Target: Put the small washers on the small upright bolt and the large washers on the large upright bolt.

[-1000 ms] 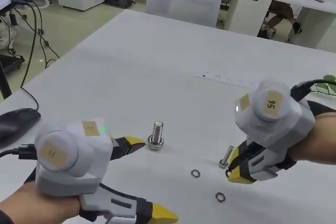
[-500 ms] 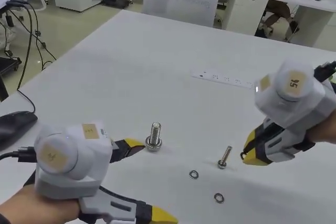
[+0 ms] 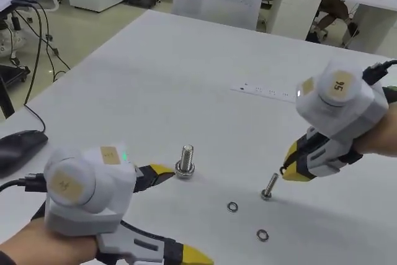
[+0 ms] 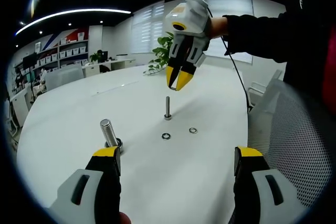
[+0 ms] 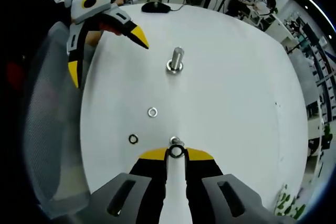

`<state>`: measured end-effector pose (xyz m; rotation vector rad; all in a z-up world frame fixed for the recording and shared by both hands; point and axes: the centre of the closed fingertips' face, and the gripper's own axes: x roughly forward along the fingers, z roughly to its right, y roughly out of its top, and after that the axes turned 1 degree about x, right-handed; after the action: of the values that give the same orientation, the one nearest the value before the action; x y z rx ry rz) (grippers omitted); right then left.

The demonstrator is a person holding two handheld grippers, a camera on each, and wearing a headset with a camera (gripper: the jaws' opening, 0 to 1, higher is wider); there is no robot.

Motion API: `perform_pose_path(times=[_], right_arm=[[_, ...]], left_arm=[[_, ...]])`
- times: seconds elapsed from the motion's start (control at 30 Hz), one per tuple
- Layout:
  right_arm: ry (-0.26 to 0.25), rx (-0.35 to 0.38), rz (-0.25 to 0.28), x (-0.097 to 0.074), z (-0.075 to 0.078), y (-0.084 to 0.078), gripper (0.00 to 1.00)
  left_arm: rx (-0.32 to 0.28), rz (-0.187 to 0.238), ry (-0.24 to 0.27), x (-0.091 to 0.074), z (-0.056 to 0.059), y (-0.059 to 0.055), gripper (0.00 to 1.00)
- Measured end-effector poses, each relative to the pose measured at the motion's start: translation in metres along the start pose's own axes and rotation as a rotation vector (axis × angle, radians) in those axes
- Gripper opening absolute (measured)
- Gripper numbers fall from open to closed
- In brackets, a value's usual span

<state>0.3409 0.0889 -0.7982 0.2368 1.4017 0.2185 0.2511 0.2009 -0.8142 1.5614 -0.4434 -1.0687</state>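
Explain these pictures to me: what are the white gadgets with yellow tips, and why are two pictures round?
No robot here: a person holds a hand tool with two jaws in each hand. The wide picture comes from a camera on the person's head; each round one comes from a camera riding on one tool, looking along its jaws. On the white table stand a large bolt and a small bolt, with one loose washer and another washer nearby. The left gripper is open and holds nothing. The right gripper hangs above the small bolt, jaws closed on what looks like a small washer.
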Motion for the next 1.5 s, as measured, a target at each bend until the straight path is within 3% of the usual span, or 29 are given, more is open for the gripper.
perform_pose_path(times=[1.1,1.5], right_arm=[[0.053,0.007,-0.016,0.027,0.003,-0.005,0.13],[0.08,0.027,-0.024,0.046,0.001,-0.011,0.13]], left_arm=[[-0.016,-0.008,0.018,-0.002,-0.004,-0.003,0.89],[-0.017,-0.011,0.02,-0.002,-0.004,-0.004,0.89]])
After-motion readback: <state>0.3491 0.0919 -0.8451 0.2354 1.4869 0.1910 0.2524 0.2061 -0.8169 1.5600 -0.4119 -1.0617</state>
